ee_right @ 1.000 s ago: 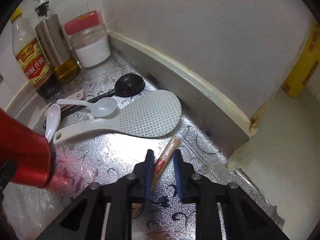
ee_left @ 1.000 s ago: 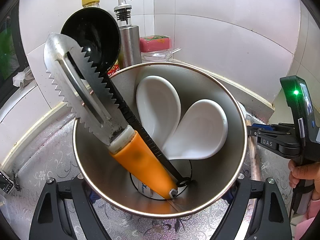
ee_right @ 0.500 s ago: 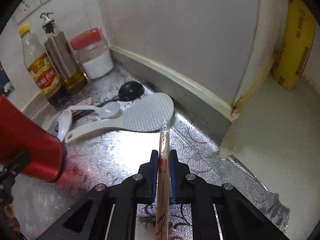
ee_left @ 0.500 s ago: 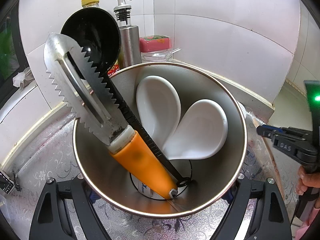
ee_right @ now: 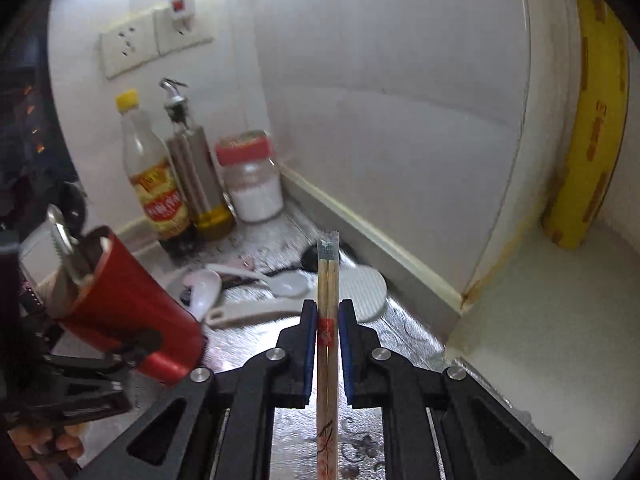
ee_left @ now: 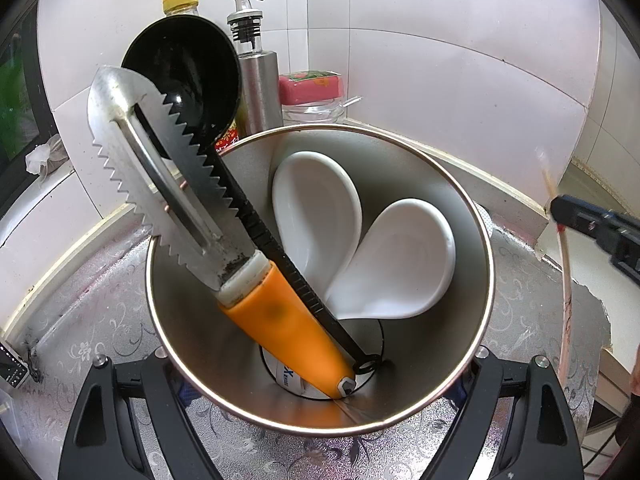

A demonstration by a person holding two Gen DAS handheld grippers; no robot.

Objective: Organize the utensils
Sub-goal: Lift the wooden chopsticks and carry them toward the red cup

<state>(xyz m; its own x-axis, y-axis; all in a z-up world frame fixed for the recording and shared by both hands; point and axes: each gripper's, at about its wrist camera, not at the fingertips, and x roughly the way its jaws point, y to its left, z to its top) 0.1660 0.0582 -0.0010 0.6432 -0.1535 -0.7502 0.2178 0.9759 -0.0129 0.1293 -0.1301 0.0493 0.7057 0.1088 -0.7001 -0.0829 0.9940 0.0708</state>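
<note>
Left gripper fingers clamp the tilted red metal cup, which holds a serrated orange-handled peeler, black ladle and two white spoons. Right gripper fingers pinch a pair of wooden chopsticks, lifted above the desk. On the desk beyond lie a white rice paddle and more spoons.
</note>
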